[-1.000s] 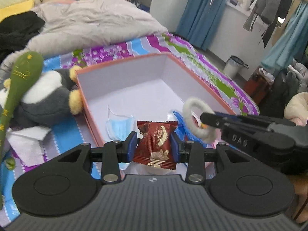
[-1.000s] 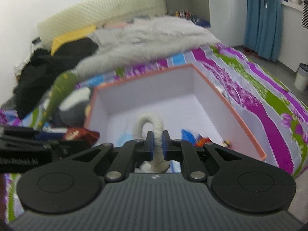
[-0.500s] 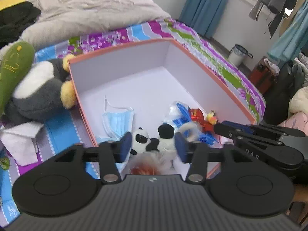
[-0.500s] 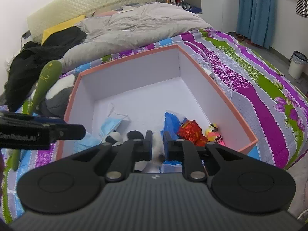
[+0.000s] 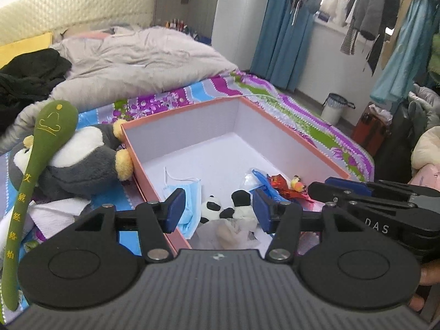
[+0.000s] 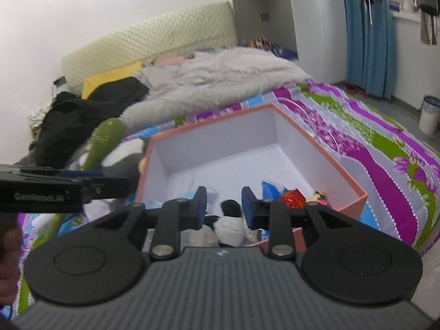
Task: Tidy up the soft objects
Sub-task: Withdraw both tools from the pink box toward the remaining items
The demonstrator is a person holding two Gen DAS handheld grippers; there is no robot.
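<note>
Inside rectangular box (image 5: 277,126), fuzzy panda (image 5: 220,209)

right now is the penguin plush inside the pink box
No, the penguin plush lies on the bedspread outside the pink box, against its left wall.

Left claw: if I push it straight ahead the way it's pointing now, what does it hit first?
Most likely the small panda plush lying in the pink box, directly between the open left claw fingers. Depth is hard to judge, so treat this as probable.
</note>
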